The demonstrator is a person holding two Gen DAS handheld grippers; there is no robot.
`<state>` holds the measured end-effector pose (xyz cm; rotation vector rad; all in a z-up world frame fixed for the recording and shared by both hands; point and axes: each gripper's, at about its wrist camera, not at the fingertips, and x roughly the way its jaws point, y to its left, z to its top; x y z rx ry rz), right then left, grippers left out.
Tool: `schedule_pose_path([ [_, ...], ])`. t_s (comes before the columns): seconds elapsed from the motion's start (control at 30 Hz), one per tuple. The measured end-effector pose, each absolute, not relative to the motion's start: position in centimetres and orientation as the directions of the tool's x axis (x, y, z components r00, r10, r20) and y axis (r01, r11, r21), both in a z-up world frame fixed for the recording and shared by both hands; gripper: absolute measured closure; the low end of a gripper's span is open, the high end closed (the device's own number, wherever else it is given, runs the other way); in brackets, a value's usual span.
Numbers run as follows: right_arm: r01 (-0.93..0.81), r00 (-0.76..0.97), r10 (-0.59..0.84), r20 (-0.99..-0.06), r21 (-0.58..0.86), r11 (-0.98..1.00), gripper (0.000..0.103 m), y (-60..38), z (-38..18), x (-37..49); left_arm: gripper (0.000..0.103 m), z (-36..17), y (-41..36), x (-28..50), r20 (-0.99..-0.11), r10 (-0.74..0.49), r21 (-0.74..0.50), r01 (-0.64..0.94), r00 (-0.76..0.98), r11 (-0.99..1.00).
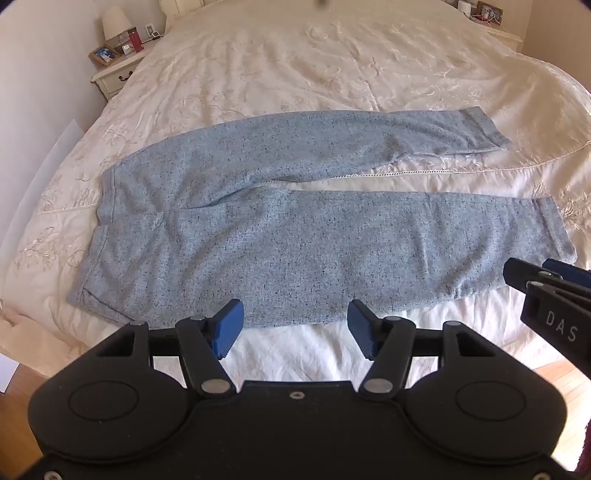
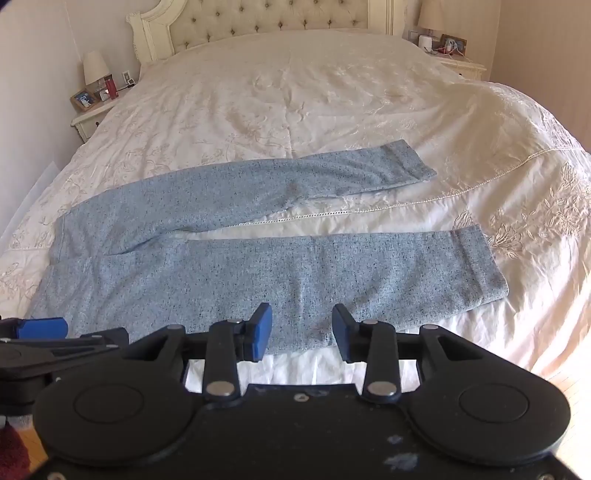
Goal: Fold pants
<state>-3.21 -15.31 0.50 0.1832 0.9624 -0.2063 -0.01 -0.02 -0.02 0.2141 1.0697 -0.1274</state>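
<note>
Light blue speckled pants (image 1: 288, 236) lie flat on the bed, waistband to the left, both legs stretched to the right and spread apart. In the right wrist view the pants (image 2: 280, 273) fill the middle. My left gripper (image 1: 295, 328) hovers open over the near edge of the near leg, nothing between its blue pads. My right gripper (image 2: 301, 334) is open too, just above that same near edge, further along the leg. The right gripper also shows at the right edge of the left wrist view (image 1: 546, 284).
The cream embroidered bedspread (image 2: 295, 96) covers a wide bed with a tufted headboard (image 2: 266, 22). Nightstands with lamps and picture frames stand at the far left (image 2: 92, 110) and far right (image 2: 465, 66). Wooden floor (image 2: 569, 387) shows below the bed edge.
</note>
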Motion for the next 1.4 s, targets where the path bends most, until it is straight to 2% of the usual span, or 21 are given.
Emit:
schedule_pose_path([
  [0.13, 0.276, 0.572, -0.123, -0.811, 0.049, 0.96, 0.064, -15.1, 0.7, -3.6, 0.039, 0.0, 0.0, 0.0, -0.88, 0.001, 0.113, 0.208, 0.475, 0.972],
  [1.1, 0.242, 0.504, -0.094, -0.859, 0.036, 0.97, 0.065, -14.5, -0.5, -2.9, 0.039, 0.5, -0.1, -0.1, -0.865, -0.015, 0.101, 0.203, 0.502, 0.974],
  [1.4, 0.23, 0.502, -0.076, -0.861, 0.049, 0.972, 0.065, -14.7, -0.7, -2.5, 0.04, 0.0, -0.3, 0.4, -0.886, -0.016, 0.093, 0.212, 0.463, 0.973],
])
